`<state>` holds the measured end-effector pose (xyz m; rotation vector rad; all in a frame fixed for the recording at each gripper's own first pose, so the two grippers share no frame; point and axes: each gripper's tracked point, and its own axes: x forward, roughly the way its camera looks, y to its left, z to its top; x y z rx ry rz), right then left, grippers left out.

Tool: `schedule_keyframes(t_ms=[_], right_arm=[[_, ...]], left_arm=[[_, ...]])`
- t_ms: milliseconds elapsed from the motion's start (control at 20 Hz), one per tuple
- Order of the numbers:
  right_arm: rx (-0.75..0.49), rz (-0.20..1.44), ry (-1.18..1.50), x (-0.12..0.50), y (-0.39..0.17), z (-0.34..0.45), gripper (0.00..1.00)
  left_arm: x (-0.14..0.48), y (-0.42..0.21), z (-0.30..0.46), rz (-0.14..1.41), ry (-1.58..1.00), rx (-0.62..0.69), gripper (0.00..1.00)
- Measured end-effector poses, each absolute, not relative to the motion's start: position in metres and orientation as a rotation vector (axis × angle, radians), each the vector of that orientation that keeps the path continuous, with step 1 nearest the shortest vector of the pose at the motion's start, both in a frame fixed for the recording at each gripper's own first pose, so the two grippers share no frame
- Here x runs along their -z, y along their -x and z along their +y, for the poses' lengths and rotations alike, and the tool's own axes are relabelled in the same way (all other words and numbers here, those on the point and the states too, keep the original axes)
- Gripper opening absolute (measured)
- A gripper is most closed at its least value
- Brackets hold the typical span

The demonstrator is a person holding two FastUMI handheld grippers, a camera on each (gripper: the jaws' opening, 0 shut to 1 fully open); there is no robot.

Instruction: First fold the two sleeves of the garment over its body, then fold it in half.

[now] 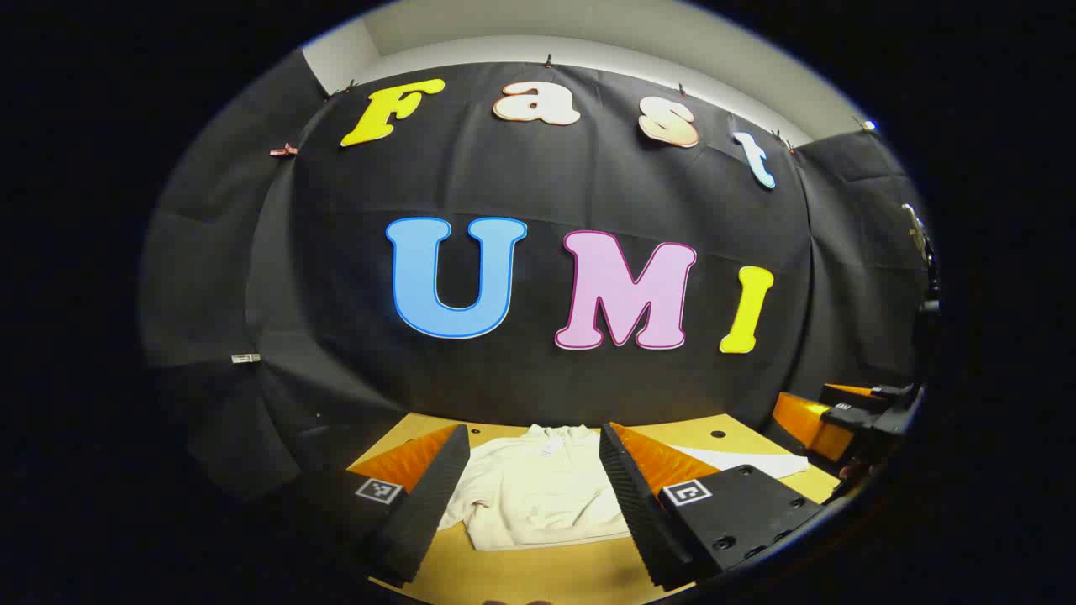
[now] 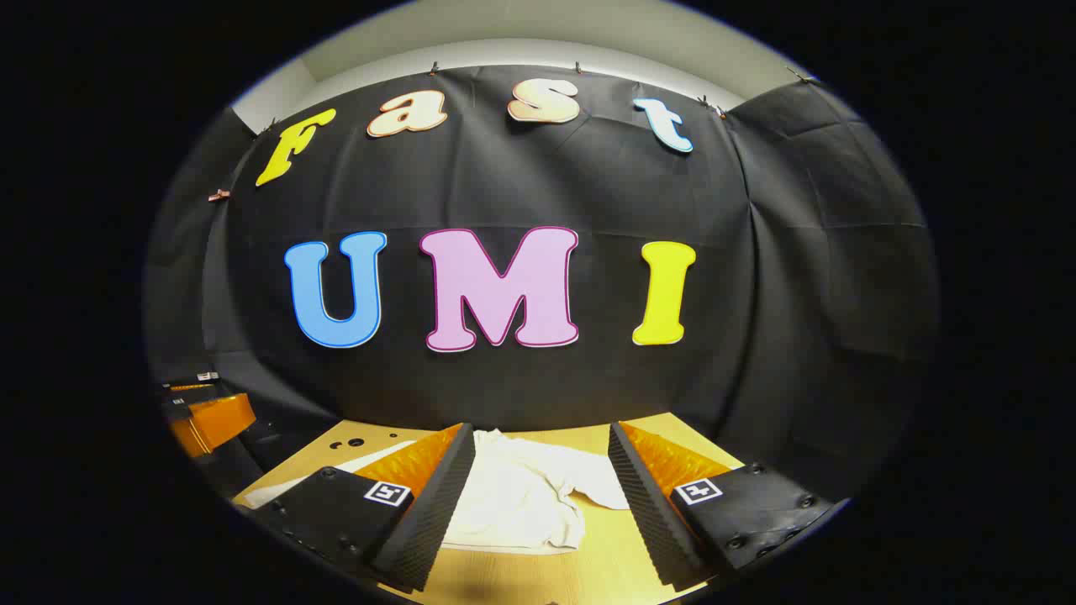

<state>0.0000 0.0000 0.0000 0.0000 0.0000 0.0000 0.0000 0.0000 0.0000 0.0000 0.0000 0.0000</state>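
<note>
A cream long-sleeved garment [image 1: 546,491] lies flat on the wooden table [image 1: 546,576], collar toward the wall. One sleeve [image 1: 744,461] stretches out to the right. My left gripper [image 1: 533,431] hovers open above the near side of the garment, which shows between its fingers; it holds nothing. In the right gripper view the garment [image 2: 513,496] lies rumpled, with a sleeve [image 2: 598,490] trailing right. My right gripper [image 2: 540,428] is also open over it and holds nothing. Each gripper shows at the edge of the other's view: the right gripper [image 1: 849,416] and the left gripper [image 2: 202,413].
The black cloth wall [image 1: 538,370] stands close behind the table's far edge. Small round holes [image 2: 349,443] mark the tabletop [image 2: 538,580] near the back. A strip of white cloth [image 2: 286,491] shows left of the right gripper's left finger.
</note>
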Motion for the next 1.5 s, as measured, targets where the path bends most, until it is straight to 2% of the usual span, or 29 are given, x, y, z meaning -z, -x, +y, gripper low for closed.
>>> schedule_keyframes(t_ms=[550, 950, 1000, 1050, 1500], right_arm=[[-0.085, 0.01, 0.005, 0.008, -0.042, -0.001, 0.98], [-0.057, 0.058, -0.008, 0.029, -0.056, -0.026, 0.98], [-0.052, 0.061, -0.008, 0.03, -0.058, -0.029, 0.93], [-0.046, 0.065, -0.007, 0.031, -0.059, -0.033, 0.98], [0.029, 0.113, 0.021, 0.055, -0.092, -0.081, 0.98]], left_arm=[[-0.005, -0.026, -0.014, -0.018, -0.036, -0.034, 0.96], [0.014, -0.037, -0.018, 0.032, -0.024, -0.047, 0.96], [0.015, -0.037, -0.018, 0.036, -0.023, -0.048, 0.97], [0.016, -0.038, -0.018, 0.04, -0.024, -0.047, 0.97], [0.028, -0.048, -0.033, 0.074, -0.056, -0.017, 0.97]])
